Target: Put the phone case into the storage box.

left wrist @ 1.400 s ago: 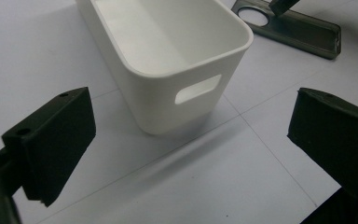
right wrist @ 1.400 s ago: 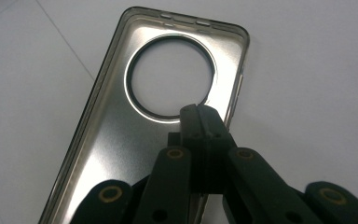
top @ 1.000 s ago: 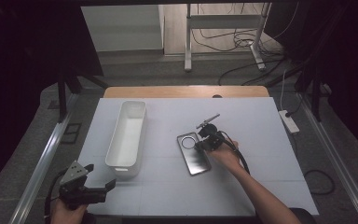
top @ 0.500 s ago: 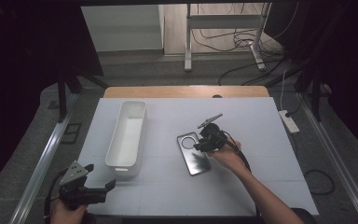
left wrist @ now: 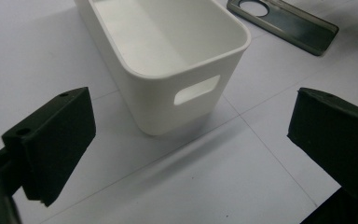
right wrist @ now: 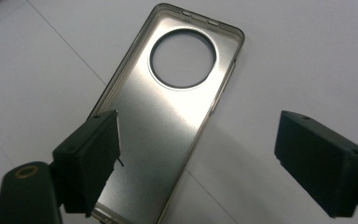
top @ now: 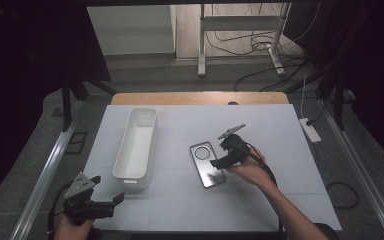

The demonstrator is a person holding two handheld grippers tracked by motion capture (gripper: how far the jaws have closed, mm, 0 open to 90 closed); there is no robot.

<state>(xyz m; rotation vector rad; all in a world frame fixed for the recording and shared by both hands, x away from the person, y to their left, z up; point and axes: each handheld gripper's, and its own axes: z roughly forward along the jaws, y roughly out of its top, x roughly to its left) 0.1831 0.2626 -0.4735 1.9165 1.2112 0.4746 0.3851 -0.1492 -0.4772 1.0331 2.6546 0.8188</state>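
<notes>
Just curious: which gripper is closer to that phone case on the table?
Right. The right gripper hovers over the phone case, jaws open; the left gripper sits at the table's near left corner, beyond the white bin.

a count of what sits on and around the white table [top: 290, 200]

one phone case [top: 207, 164] with one round cut-out lies right of the one white bin [top: 136, 148], which has one slot handle in its near end wall. two handheld grippers: the left gripper [top: 111, 201] just off the bin's near end, the right gripper [top: 219, 161] beyond the case from the bin. one power strip [top: 310, 129] lies off the table's right edge.
</notes>
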